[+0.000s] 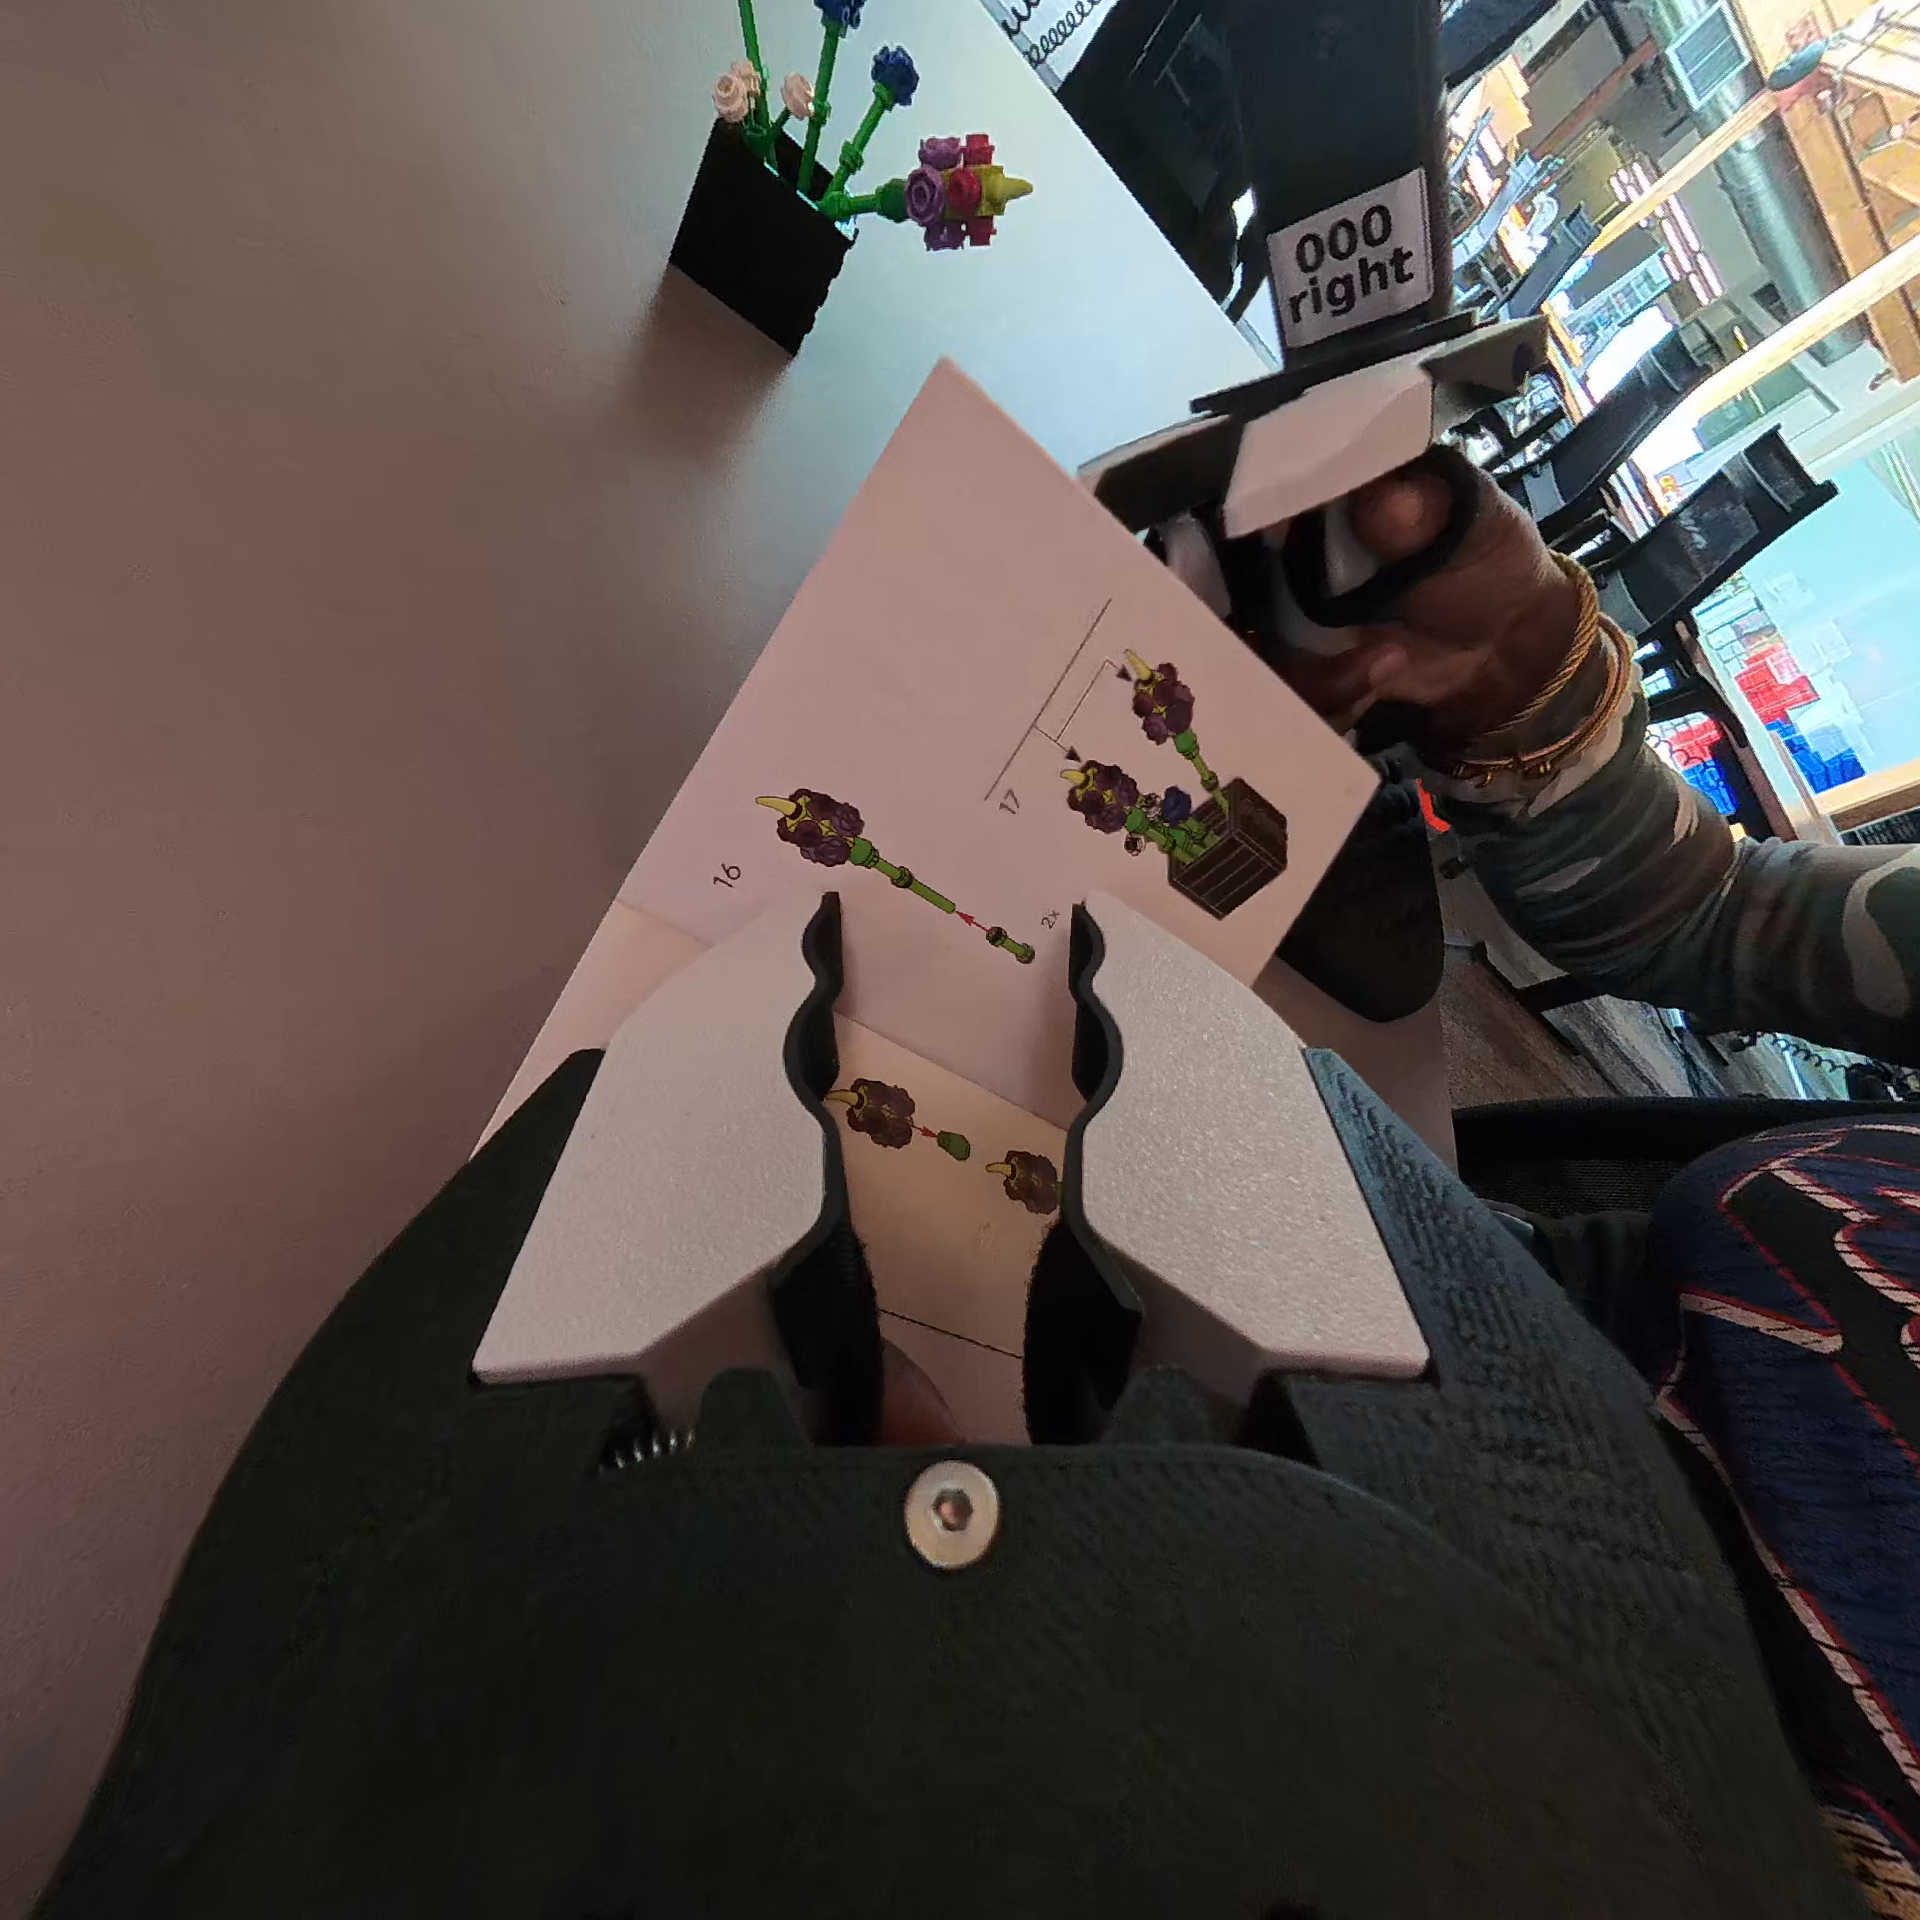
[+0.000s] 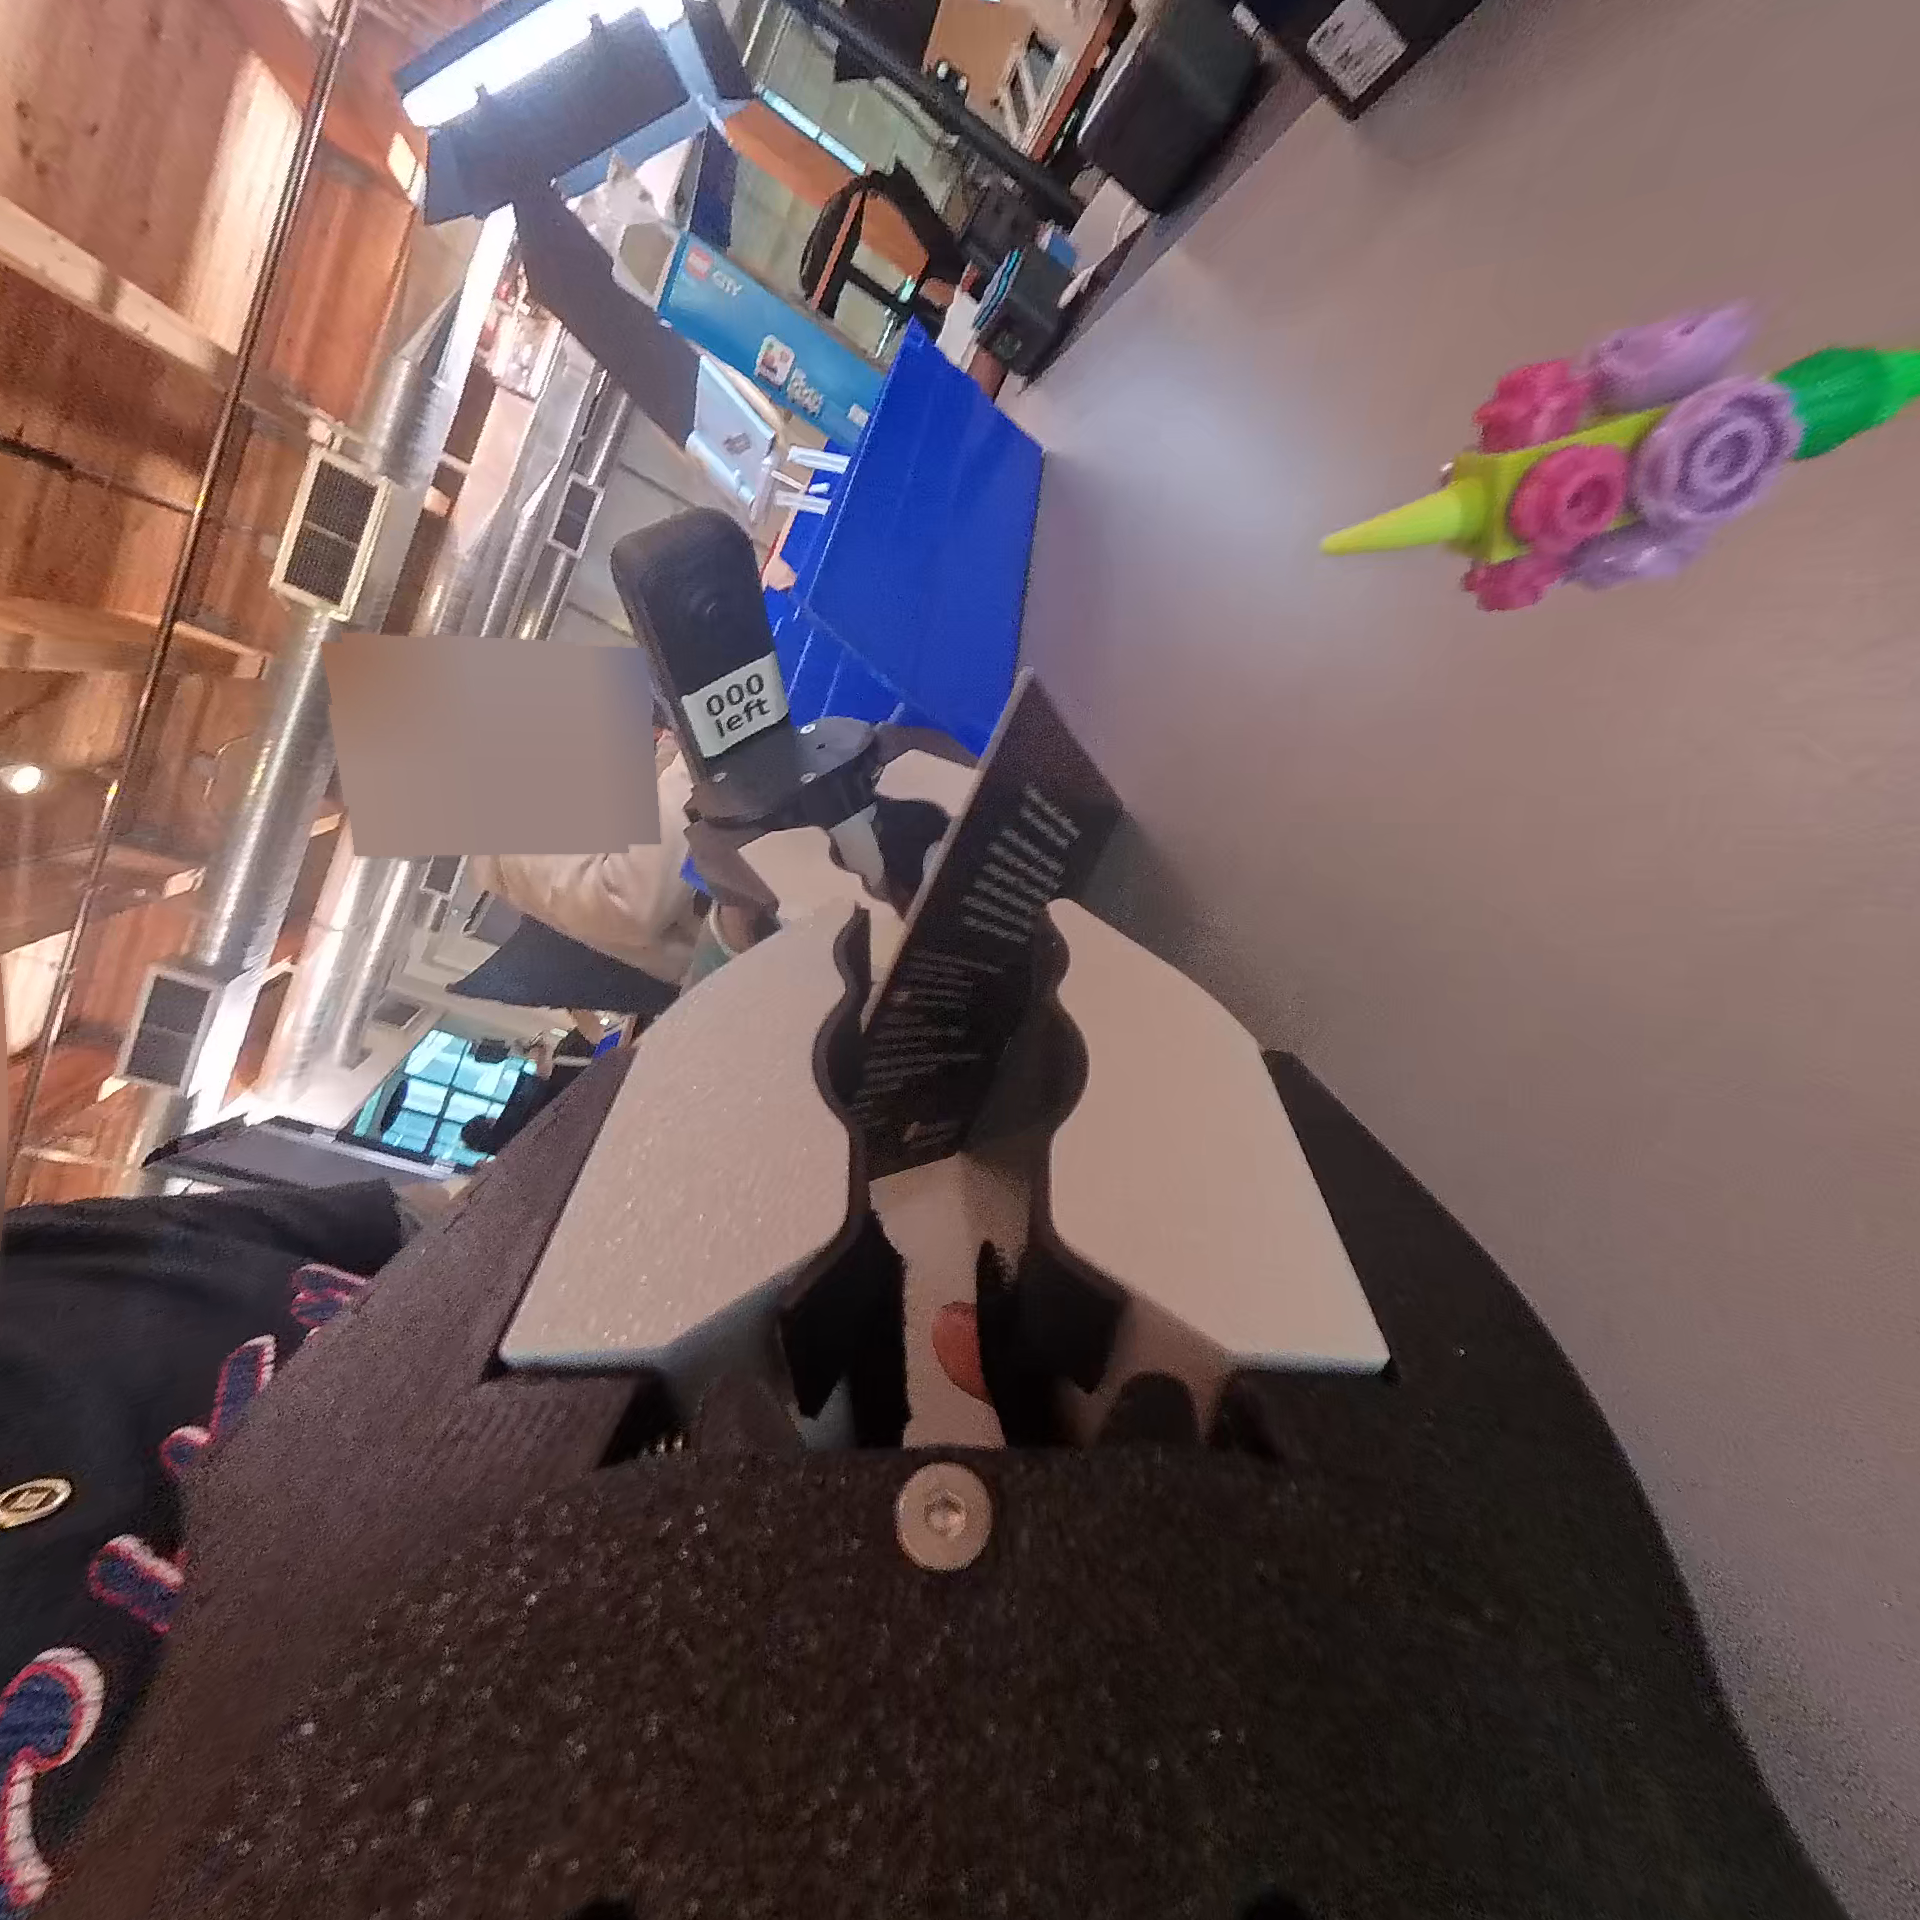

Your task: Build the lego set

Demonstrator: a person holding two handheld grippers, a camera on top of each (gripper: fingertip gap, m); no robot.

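Note:
An open instruction booklet (image 1: 935,727) lies partly on the white table (image 1: 312,623), with its upper page raised. My left gripper (image 1: 951,925) is open just over the booklet, and its pages show through the gap. My right gripper (image 2: 951,925) has its jaws apart, with the booklet's dark cover (image 2: 987,904) slanting between them. The right gripper also shows in the left wrist view (image 1: 1247,540), at the raised page's far edge. A black pot of lego flowers (image 1: 758,239) stands farther back. A purple and pink flower head (image 2: 1621,468) leans out of it.
A blue bin (image 2: 925,540) stands at the table's far end. A person's sleeved arm (image 1: 1662,883) with bracelets holds the right gripper at the table's edge. The left gripper shows beyond the booklet in the right wrist view (image 2: 831,831). My hands' fingertips stand some 8 centimeters from each other.

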